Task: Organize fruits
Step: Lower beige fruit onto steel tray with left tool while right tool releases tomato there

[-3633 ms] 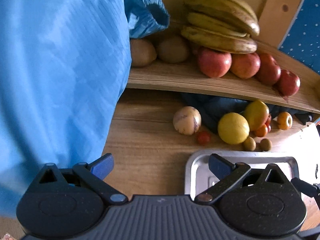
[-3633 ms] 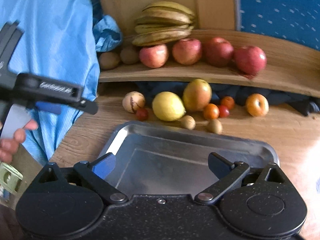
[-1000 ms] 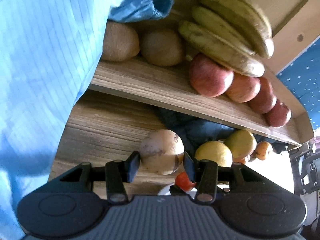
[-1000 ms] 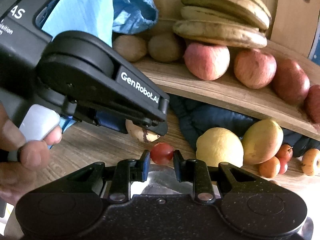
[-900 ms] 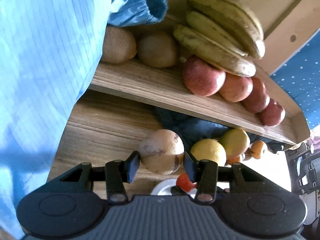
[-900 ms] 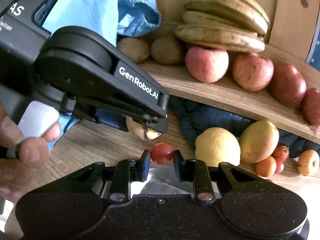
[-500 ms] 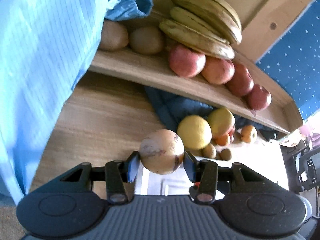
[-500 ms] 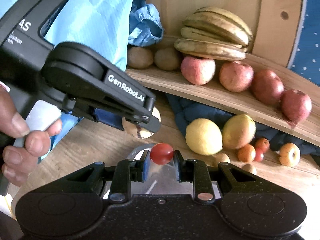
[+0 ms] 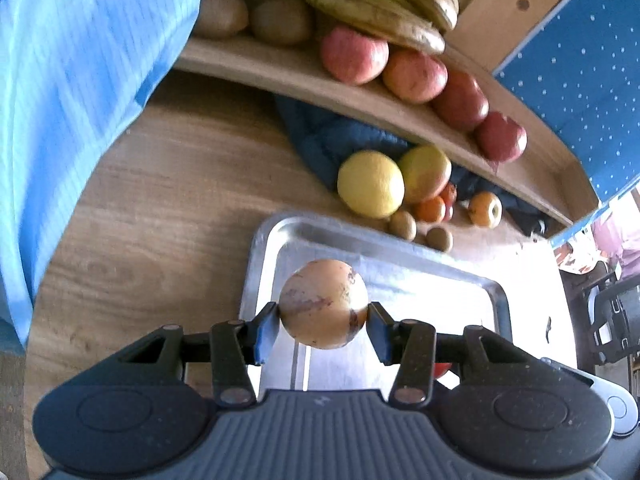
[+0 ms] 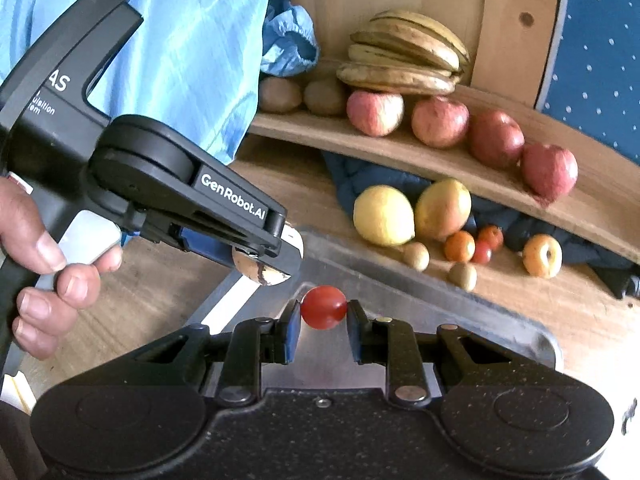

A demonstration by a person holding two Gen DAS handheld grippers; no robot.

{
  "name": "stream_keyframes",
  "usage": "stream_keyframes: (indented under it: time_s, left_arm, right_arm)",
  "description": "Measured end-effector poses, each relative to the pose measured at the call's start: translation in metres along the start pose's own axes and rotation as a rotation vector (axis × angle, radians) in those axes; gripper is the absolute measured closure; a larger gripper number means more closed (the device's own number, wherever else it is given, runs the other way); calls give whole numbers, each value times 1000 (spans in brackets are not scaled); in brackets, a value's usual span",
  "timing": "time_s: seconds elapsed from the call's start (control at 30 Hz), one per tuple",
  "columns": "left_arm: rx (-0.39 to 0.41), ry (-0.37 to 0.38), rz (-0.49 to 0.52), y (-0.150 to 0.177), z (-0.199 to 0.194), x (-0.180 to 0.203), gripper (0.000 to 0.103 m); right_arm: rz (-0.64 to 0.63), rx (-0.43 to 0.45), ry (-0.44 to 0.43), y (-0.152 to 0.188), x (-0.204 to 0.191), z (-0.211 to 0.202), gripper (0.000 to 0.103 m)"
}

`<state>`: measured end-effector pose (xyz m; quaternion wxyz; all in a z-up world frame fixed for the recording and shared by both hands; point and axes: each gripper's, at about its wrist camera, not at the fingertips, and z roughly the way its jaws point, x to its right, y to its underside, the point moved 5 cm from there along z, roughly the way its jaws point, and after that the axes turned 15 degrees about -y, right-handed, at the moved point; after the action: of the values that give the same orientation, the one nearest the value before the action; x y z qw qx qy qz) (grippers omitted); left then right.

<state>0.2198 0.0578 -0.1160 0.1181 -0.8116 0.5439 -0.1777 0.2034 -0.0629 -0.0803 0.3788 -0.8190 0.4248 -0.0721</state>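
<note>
Left tongs: the left gripper (image 9: 323, 320) squeezes a round tan fruit (image 9: 323, 304) between its two blue pads. The fruit has brown streaks on it.
Right tongs: the right gripper (image 10: 323, 322) pinches a small red tomato (image 10: 323, 306) between its pads.
Where the tan fruit is: up in the air, over the left part of the metal tray (image 9: 460, 280).
Where the tomato is: up in the air over the tray too, just below and to the right of the tan fruit in the right camera's view.
Hand: a person's hand (image 10: 44, 276) holds the handle of the left gripper.
Tray: it sits on the wooden table (image 9: 160, 200). The part in view looks bare.
Fruit on the table: a yellow lemon (image 9: 370, 184) sits beside a yellow-red mango (image 9: 426, 174), just behind the tray. Small orange and red fruits and two little brown ones lie near them.
Shelf: a wooden shelf (image 10: 440, 164) holds four red apples (image 10: 440, 120) in a row. A bunch of bananas (image 10: 404, 60) rests above them, and two brown kiwis (image 10: 304, 94) sit at the left end.
Blue cloth: a light blue garment (image 9: 80, 60) hangs on the left side.
</note>
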Motion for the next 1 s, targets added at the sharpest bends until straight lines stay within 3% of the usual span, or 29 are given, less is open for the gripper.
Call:
stream_keyframes:
  time_s: [0.33, 1.0]
  left_arm:
    - [-83, -35, 25, 30, 2, 2, 52]
    - [-78, -46, 24, 50, -2, -2, 52]
  right_arm:
    - [24, -59, -30, 28, -8, 1, 77]
    - [68, -125, -47, 58, -9, 8, 76]
